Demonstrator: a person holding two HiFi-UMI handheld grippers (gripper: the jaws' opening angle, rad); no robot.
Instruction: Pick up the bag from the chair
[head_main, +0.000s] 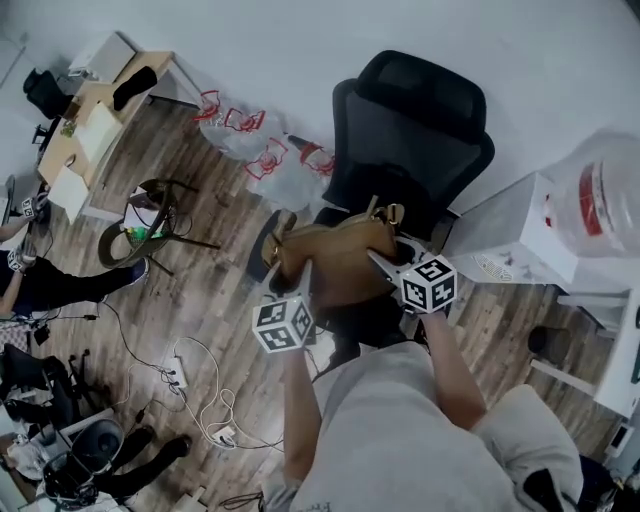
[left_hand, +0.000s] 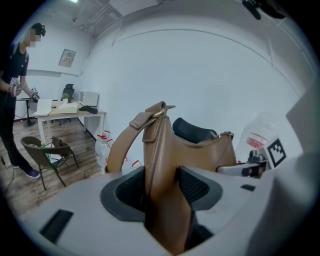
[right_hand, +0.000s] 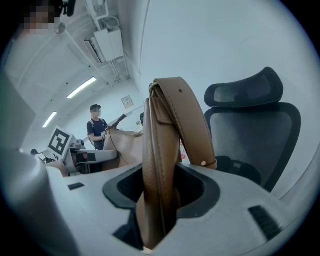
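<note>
A tan leather bag (head_main: 335, 255) hangs in the air in front of the black office chair (head_main: 415, 130), held at both ends. My left gripper (head_main: 293, 290) is shut on the bag's left end; in the left gripper view the bag (left_hand: 165, 175) fills the gap between the jaws, its strap arching above. My right gripper (head_main: 392, 262) is shut on the bag's right end, where the leather strap (right_hand: 162, 150) runs up between the jaws. The chair (right_hand: 250, 135) stands just behind. The seat is mostly hidden by the bag.
A water dispenser (head_main: 520, 235) with a big bottle (head_main: 610, 195) stands right of the chair. Empty water bottles (head_main: 250, 140) lie on the floor at the left. A wicker chair (head_main: 150, 225), a desk (head_main: 90, 130), floor cables (head_main: 190, 385) and a person (left_hand: 12, 100) are further left.
</note>
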